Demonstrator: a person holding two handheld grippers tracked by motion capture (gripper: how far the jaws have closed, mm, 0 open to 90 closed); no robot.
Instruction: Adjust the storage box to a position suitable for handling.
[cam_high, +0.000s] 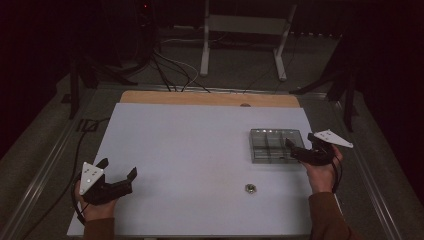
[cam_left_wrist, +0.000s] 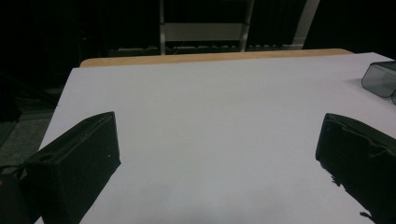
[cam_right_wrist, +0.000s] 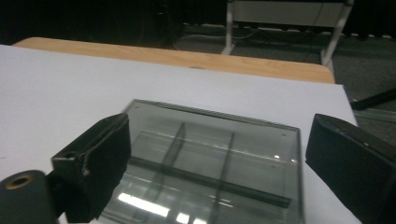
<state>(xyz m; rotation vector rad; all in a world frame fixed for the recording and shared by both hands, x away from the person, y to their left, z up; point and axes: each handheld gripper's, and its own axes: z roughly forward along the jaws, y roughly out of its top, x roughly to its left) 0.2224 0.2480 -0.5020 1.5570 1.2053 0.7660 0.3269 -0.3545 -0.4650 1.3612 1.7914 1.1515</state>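
A white sheet (cam_high: 190, 165) is spread over the wooden table (cam_high: 210, 98), and at its right side a clear grey divided box (cam_high: 274, 145) is seen lying flat, well in from the far edge. The right gripper (cam_high: 292, 148) is held just at the box's near right corner, its jaws pointed toward the box from the right. In the right gripper view the box (cam_right_wrist: 210, 163) is framed between the two black jaws, which are spread wide, with nothing pressed between the pads; the dividers inside are made out as one long bar crossed by two shorter ones, and the compartments that can be seen look empty. The right hand (cam_high: 321, 172) is wrapped around the gripper body, a brown sleeve (cam_high: 327, 215) trailing down to the bottom edge. A small metal nut (cam_high: 249, 188) is spotted on the sheet, near the box's front edge but apart from it, and to the left of the right hand. Over at the near left corner the left gripper (cam_high: 118, 167) is held low above the sheet, jaws released and spread wide over bare white surface. In the left gripper view the same wide gap is shown, and a corner of the box (cam_left_wrist: 380, 78) is glimpsed far off at the right edge.
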